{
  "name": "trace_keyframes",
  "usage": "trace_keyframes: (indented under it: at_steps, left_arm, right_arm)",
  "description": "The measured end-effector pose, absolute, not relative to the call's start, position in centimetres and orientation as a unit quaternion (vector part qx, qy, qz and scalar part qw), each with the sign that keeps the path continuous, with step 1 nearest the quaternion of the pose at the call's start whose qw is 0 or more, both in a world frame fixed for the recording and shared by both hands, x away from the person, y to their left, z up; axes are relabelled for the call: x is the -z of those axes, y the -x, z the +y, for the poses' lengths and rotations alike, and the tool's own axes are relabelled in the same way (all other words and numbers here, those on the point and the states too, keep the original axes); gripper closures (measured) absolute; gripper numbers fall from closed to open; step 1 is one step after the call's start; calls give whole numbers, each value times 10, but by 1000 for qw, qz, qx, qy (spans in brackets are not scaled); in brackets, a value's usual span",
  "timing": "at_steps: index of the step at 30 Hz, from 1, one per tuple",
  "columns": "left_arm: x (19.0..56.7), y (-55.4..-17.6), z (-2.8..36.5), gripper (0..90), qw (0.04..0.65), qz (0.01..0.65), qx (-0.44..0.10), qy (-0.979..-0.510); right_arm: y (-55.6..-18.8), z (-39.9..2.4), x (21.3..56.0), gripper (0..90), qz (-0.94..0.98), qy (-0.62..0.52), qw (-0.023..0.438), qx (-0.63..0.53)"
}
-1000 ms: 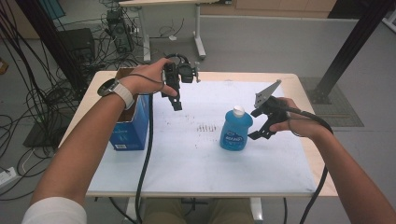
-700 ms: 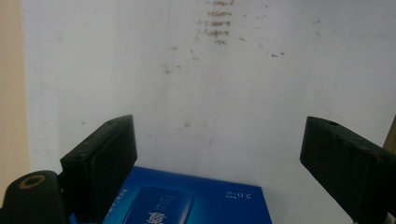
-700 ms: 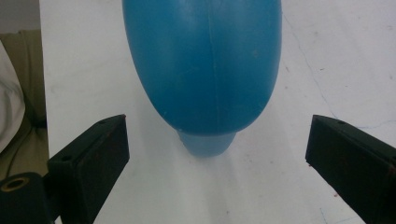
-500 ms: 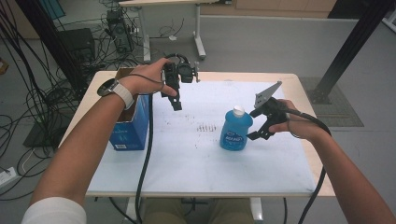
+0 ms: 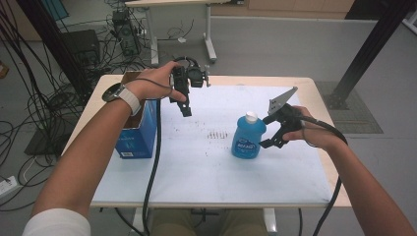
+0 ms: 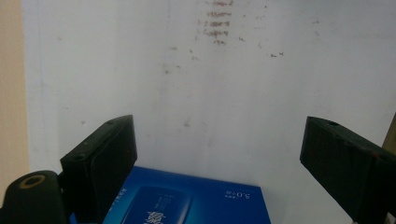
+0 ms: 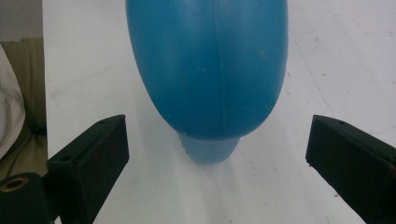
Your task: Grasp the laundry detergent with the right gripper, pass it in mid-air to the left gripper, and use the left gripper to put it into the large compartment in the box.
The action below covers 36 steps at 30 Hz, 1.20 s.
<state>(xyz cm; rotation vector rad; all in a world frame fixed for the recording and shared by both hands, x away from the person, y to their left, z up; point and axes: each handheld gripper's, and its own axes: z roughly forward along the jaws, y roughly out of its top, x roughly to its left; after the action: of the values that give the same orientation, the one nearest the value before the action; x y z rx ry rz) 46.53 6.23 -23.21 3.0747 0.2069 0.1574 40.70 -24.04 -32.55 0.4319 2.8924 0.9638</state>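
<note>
Bottle (image 5: 248, 138): blue plastic, white cap, label facing the lower edge of the high view; stands right of centre in that frame, on the white sheet (image 5: 206, 167) that covers the table (image 5: 314, 88).
Bottle axis: long axis upright, cap end pointing up toward the camera, base flat on the sheet. In the right gripper view (image 7: 208, 70) the blue body fills the upper middle, its narrow end showing below the bulge at mid frame.
Right gripper (image 5: 273, 132): just right of the bottle in the high view, jaws wide apart and aimed left at it. In its own view the jaws sit at the lower corners, the bottle ahead of them, no pad touching it.
Left gripper (image 5: 186, 105): upper centre-left of the high view, raised off the sheet, tips pointing down. Jaws spread wide in its own view, nothing between them.
Box (image 5: 137, 132): blue carton, open top, left of centre in the high view under the left forearm; its printed face (image 6: 187, 200) shows at the bottom of the left gripper view.
Marks (image 5: 216, 133): brown specks on the sheet, mid frame, left of the bottle.
</note>
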Motion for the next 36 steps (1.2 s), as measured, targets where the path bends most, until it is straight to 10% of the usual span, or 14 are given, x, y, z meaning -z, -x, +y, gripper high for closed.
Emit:
trace_keyframes:
  at_steps: [36]
  left_arm:
    - [233,-465,64,112,31,71,-52,-996]
  right_arm:
    - [-407,-243,334,59,929,-144,36,-338]
